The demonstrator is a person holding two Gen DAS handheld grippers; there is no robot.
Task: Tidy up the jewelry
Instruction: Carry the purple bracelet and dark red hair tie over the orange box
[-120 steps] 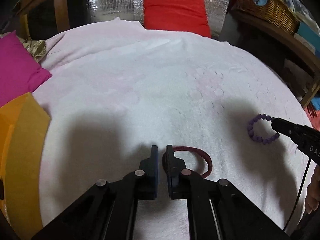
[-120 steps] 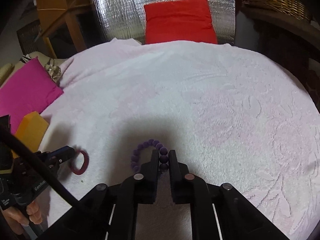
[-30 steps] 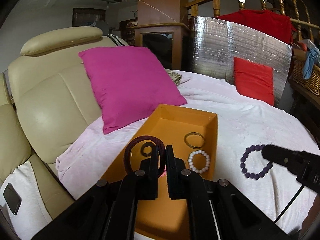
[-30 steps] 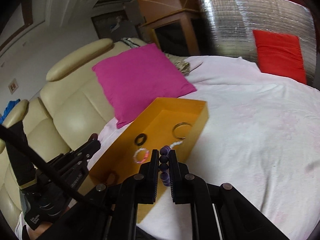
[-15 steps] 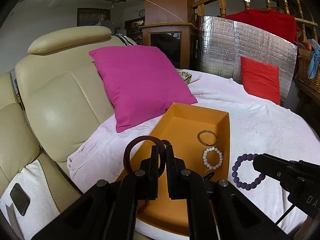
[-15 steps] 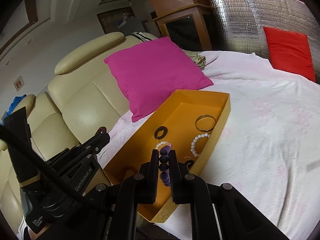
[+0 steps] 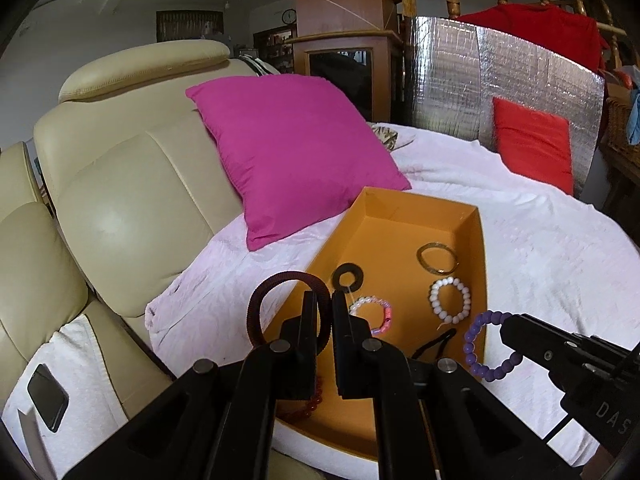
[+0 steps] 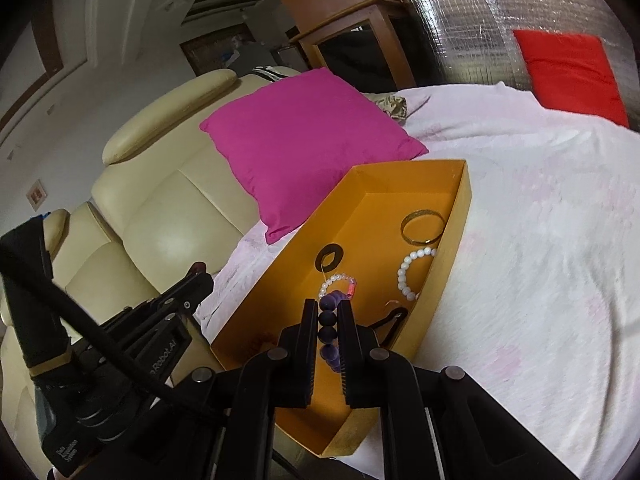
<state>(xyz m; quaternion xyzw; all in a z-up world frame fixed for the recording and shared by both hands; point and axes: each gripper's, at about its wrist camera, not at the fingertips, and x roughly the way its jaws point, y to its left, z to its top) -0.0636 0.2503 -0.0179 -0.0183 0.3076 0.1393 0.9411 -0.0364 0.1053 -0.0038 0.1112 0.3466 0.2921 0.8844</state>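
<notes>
The left gripper [image 7: 325, 300] is clenched on a dark red bangle [image 7: 276, 284], the right gripper [image 8: 328, 312] on a purple bead bracelet [image 8: 326, 328] — both held above the near end of the orange box [image 7: 482, 280] on the pink cloth [image 7: 560, 260].

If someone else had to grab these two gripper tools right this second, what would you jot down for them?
Left gripper: shut on the dark maroon bracelet, held up over the near left side of the orange box.
Right gripper: shut on the purple bead bracelet, held over the box's near end.
Already in the box: gold bangle, white bead bracelet, pink and white bead bracelet, black ring, red beads and a dark band.
Left to do: open each gripper so both bracelets drop into the box. No other loose jewelry shows on the pink cloth.
</notes>
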